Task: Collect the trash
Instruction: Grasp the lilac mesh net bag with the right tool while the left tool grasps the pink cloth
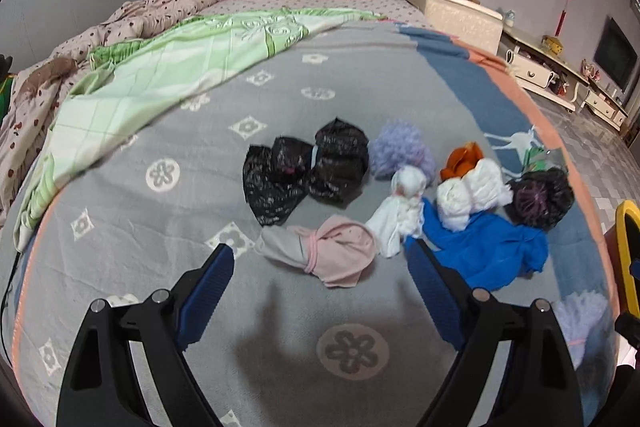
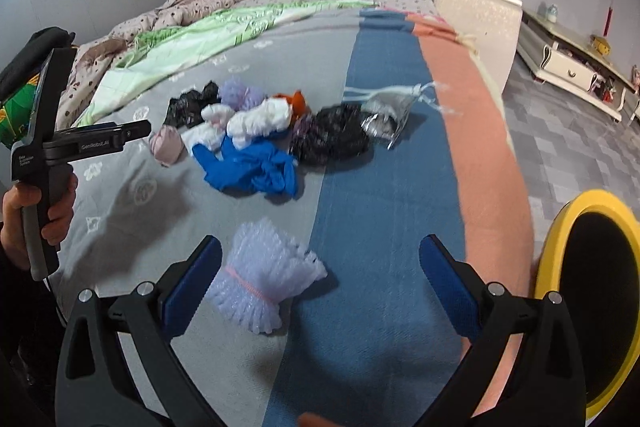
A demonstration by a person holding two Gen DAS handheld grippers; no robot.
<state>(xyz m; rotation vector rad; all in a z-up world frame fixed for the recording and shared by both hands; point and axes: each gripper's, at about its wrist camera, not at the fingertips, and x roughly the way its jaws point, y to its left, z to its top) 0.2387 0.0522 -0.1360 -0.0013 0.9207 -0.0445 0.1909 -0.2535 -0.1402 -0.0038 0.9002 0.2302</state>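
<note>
1. On the bed (image 1: pixel 120 307), over a grey flower-print blanket, the trash lies in a loose cluster: black plastic bags (image 1: pixel 304 169), a lilac mesh ball (image 1: pixel 400 149), white wads (image 1: pixel 468 195), an orange scrap (image 1: pixel 462 159), a blue plastic bag (image 1: pixel 488 251) and a pink-and-grey bundle (image 1: pixel 324 253) tied with a band.
2. Left gripper (image 1: pixel 320 267) hovers with jaws apart, holding nothing; the pink-and-grey bundle sits just ahead, between the finger lines.
3. Right gripper (image 2: pixel 320 259) also stands spread and empty. A bubble-wrap bundle (image 2: pixel 264 287) with a pink band lies near its left finger, apart from the main pile.
4. Judged step: early collection, approach before a grasp. No piece is yet lifted.
5. Next move likely calls for each gripper to drop onto its nearest bundle, centre it, close, then carry it to the yellow-rimmed bin (image 2: pixel 560 227) beside the bed.
6. Hard to read: the bin is cut off at the frame edge; a silvery foil wrapper (image 2: pixel 384 123) is blurred; contents of the dark bags cannot be told.
</note>
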